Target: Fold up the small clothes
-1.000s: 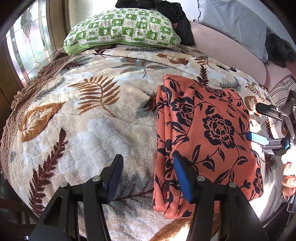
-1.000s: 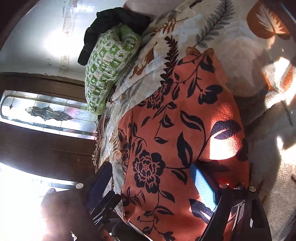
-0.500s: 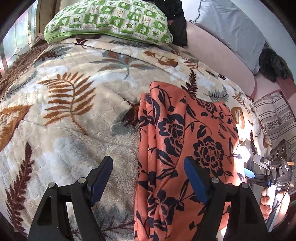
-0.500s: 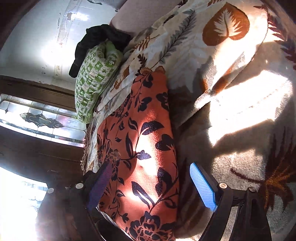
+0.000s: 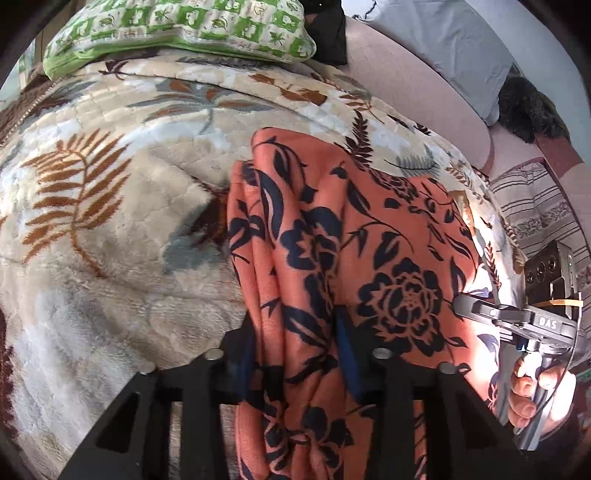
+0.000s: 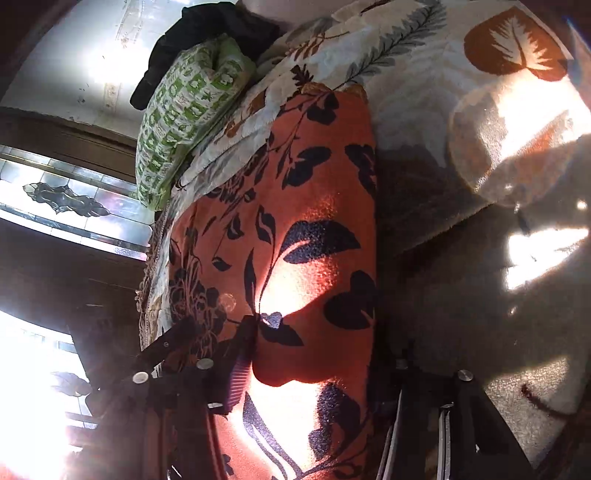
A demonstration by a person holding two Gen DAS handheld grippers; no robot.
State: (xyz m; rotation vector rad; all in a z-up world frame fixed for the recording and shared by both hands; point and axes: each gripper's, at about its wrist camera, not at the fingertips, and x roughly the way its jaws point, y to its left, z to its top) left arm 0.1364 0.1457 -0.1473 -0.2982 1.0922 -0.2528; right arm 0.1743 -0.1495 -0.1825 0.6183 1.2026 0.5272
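Left of the green pillow (image 5: 177, 29), the left tongs (image 5: 299, 339), open a second ago, now clench the near edge of the orange garment (image 5: 354, 251) on the bed (image 5: 110, 229). The right tongs (image 6: 317, 373) have closed on its other edge, so lifting and folding looks next.

Your garment (image 5: 369, 258) is orange-red cloth printed with dark navy flowers and leaves (image 6: 288, 229). It lies folded into a long strip on the bed (image 5: 110, 240), running away toward the pillow end. Its left edge bunches in soft lengthwise pleats; the right part lies flatter, with sun falling across the near end.
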